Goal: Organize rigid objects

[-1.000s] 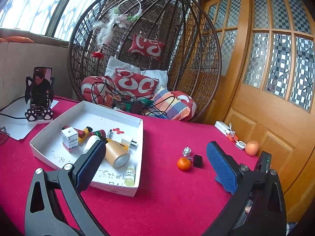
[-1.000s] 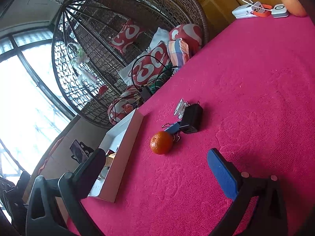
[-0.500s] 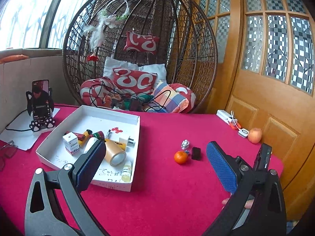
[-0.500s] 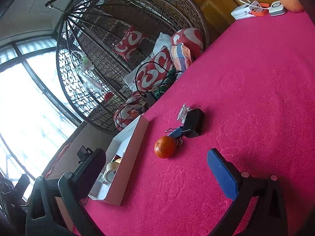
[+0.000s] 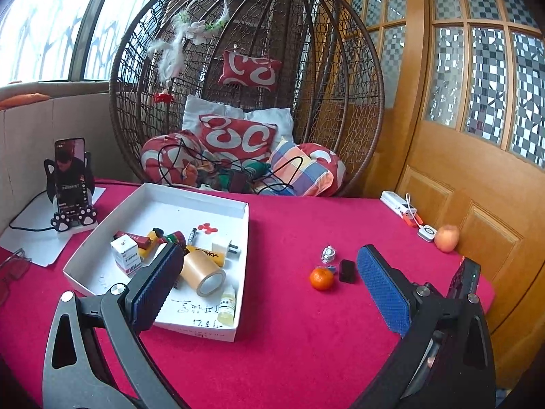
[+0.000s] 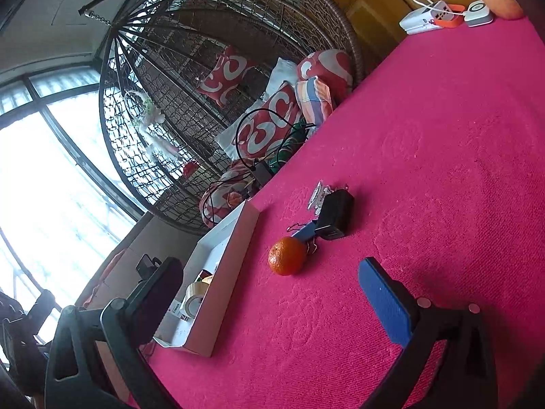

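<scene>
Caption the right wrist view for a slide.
Open right gripper hovers over the red table, facing an orange and black charger beside the white box.

Black hand-held gripper [image 5: 269,283], blue pads [image 5: 381,289]

looks like a home, a sunroom or living corner: hanging wicker egg chair [image 5: 245,78] stuffed with red patterned cushions [image 5: 238,136], dreamcatcher [image 5: 190,34] hung on it, big windows [image 5: 44,20] behind. wooden door [image 5: 477,119] with checkered glass panes to the right. surface [image 5: 289,341] under a red cloth carries a phone on a paw stand [image 5: 69,184], a white box [image 5: 218,330] of household odds and ends, an orange [image 5: 321,278], an apple [image 5: 447,237].
</scene>
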